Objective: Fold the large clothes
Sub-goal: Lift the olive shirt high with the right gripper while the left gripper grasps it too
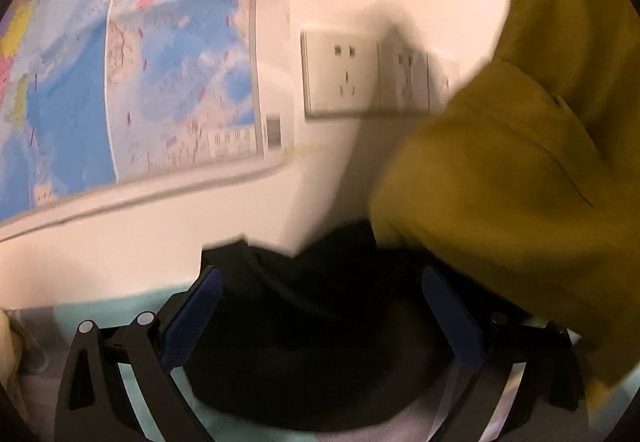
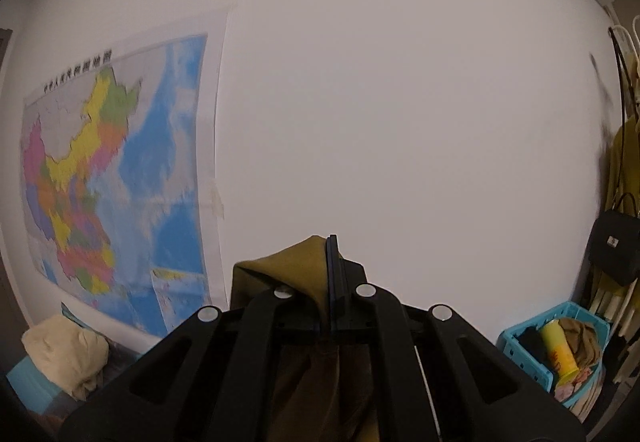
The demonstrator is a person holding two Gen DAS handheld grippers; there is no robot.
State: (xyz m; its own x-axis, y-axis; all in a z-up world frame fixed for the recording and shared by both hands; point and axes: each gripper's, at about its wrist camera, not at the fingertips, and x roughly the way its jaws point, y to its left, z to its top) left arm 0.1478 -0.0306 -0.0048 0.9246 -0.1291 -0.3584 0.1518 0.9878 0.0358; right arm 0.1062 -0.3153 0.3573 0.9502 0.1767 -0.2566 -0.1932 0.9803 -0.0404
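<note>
Right gripper (image 2: 333,274) clamped on the mustard garment (image 2: 288,266), held up before the wall. Left gripper (image 1: 320,306) jaws wide, nothing gripped, dark clothing (image 1: 304,342) behind. Blue basket (image 2: 516,346) at right holds a yellow bottle (image 2: 558,350), dark and brown clothes.
</note>
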